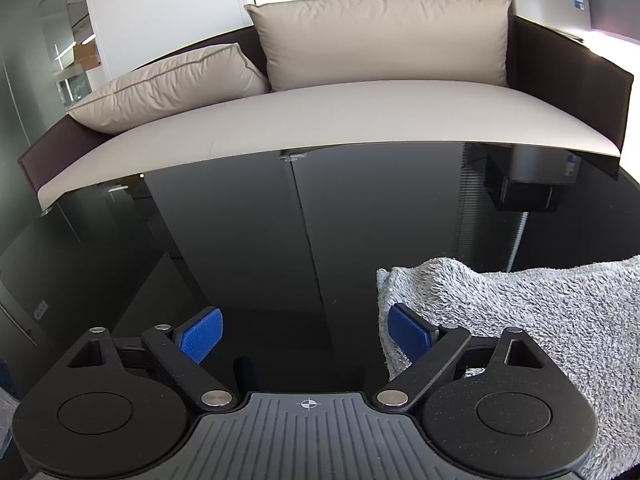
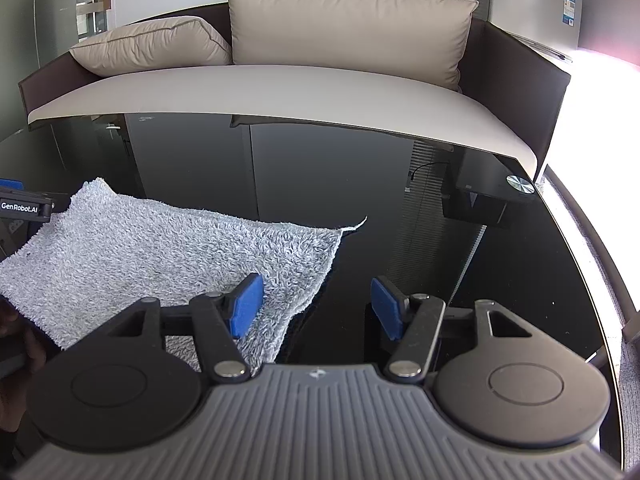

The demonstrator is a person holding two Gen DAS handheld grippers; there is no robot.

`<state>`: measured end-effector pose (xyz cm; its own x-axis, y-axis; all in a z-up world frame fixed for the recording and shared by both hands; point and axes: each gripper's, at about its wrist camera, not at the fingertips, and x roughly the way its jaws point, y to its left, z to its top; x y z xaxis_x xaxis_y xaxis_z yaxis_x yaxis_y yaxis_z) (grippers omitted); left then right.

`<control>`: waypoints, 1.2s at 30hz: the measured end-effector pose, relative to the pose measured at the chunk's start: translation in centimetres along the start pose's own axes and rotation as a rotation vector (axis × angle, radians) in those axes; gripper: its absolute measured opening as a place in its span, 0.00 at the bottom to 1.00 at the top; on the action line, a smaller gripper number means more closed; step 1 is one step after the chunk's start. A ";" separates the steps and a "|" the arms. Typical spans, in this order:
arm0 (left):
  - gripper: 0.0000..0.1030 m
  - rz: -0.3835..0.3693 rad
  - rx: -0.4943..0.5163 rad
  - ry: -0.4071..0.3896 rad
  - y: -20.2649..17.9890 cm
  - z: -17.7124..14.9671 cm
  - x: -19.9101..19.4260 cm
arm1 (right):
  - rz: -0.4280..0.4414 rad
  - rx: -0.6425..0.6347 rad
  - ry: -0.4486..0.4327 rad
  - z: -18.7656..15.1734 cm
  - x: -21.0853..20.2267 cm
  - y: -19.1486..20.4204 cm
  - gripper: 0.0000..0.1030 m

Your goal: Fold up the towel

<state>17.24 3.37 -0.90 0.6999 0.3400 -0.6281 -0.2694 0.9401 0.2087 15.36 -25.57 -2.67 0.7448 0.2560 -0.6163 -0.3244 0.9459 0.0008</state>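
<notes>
Beyond the glossy black table (image 2: 500, 264) sits a beige sofa (image 1: 360, 116); on the glass lies the grey towel (image 2: 160, 248), spread flat, maybe doubled. Left gripper (image 1: 308, 336) gapes at its left edge, right gripper (image 2: 316, 306) gapes over its right edge, both empty.

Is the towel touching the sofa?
Apart. The right wrist view shows bare black table between the towel and the sofa.
</notes>
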 end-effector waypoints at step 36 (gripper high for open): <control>0.99 -0.141 -0.064 0.025 1.0 -2.6 -3.5 | 0.003 0.145 -0.022 -1.1 -2.6 -0.5 0.89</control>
<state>12.80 3.04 -0.40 0.7172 0.2029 -0.6667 -0.2115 0.9749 0.0692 12.92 -26.96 -1.91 0.7568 0.2620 -0.5988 -0.2406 0.9635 0.1176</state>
